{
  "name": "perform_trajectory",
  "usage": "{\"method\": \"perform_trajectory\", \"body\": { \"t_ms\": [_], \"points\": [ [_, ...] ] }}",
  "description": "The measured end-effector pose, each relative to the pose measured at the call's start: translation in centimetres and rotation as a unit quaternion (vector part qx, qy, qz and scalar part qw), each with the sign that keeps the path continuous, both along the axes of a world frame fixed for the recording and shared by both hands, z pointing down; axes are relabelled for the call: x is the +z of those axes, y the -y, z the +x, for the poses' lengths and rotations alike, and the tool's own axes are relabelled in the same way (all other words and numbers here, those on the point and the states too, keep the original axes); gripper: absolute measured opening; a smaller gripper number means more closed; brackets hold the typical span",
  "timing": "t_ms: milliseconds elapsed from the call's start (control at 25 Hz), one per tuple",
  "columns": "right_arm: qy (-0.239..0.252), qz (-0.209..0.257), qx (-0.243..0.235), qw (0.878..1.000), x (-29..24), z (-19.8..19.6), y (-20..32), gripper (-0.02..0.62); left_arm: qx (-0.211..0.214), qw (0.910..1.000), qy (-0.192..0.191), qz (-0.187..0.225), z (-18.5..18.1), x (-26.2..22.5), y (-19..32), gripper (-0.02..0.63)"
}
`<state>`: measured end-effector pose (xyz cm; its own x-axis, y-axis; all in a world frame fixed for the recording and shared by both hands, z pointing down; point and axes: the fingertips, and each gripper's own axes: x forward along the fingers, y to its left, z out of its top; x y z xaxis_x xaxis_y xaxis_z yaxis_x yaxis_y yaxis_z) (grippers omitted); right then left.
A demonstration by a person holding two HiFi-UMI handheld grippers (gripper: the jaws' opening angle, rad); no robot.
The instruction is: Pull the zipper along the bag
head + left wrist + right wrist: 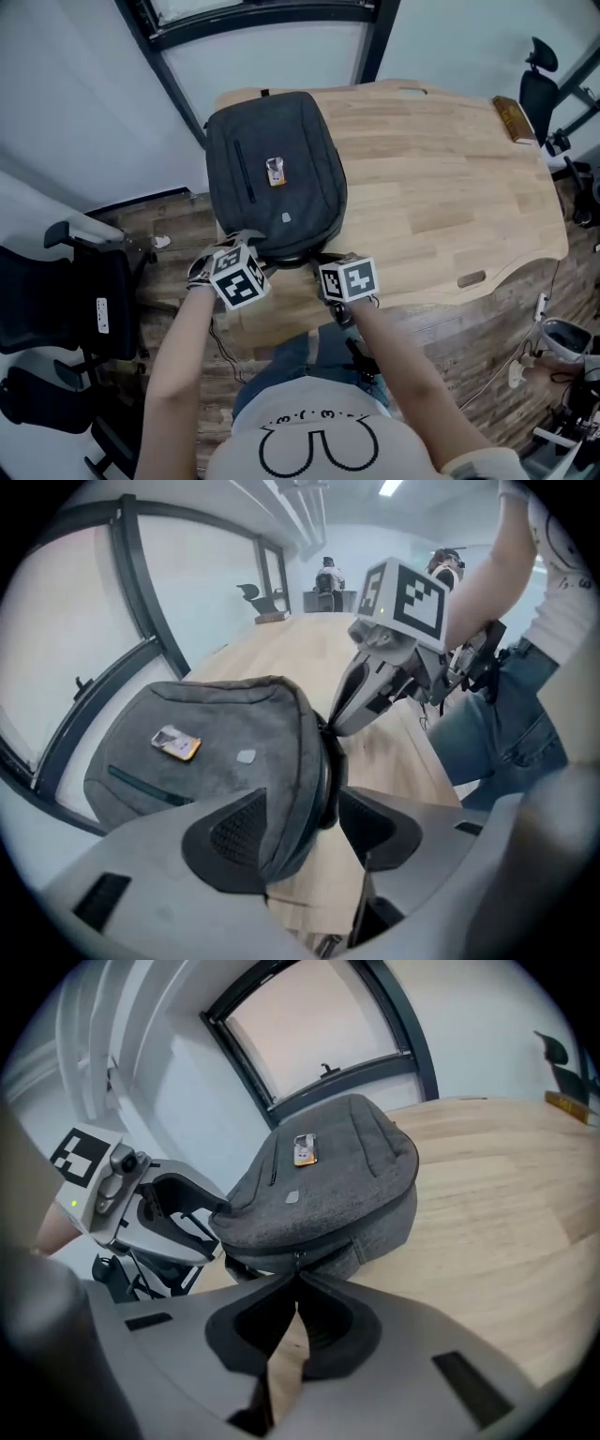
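Left gripper (314, 808) stood wide, loose around bag (216, 724) corner; right gripper (298, 1281) pinched zipper pull (298, 1259); tag (275, 172) print unreadable.

grey backpack (272, 178) flat on table (450, 187) left end, front up (orange tag (275, 172)); zipper pull (296, 1258) at near edge.

Bag (216, 752) edge between spread left claw (305, 810)

A black chair (58, 309) stands beside the wooden table (450, 187).
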<state>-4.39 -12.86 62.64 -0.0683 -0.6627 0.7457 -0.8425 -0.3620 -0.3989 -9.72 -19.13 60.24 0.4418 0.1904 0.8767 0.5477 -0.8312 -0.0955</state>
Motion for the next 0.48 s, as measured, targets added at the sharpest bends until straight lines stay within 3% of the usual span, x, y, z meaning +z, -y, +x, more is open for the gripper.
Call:
{"method": "perform_trajectory", "body": {
  "t_ms": [160, 200, 240, 320, 480],
  "points": [
    [-0.032, 0.016, 0.010, 0.999, 0.1, -0.2, 0.6, 0.063, 0.000, 0.9990, -0.028, 0.037, 2.7, 1.4, -2.1, 0.219],
    [-0.030, 0.027, 0.016, 0.999, 0.2, -0.2, 0.6, 0.063, -0.006, 0.9987, -0.031, 0.039, 3.2, 1.7, -2.3, 0.194],
    [-0.024, 0.037, 0.022, 0.999, 0.2, -0.2, 0.7, 0.063, -0.012, 0.9986, -0.031, 0.040, 3.6, 1.9, -2.4, 0.122],
    [-0.013, 0.047, 0.031, 0.998, 0.3, 0.0, 0.9, 0.063, -0.021, 0.9986, -0.027, 0.041, 3.8, 2.1, -2.4, 0.091],
    [-0.047, 0.019, 0.008, 0.999, 0.5, 0.1, 1.4, 0.061, -0.047, 0.9981, -0.017, 0.034, 3.8, 1.9, -2.1, 0.076]
  ]
}}
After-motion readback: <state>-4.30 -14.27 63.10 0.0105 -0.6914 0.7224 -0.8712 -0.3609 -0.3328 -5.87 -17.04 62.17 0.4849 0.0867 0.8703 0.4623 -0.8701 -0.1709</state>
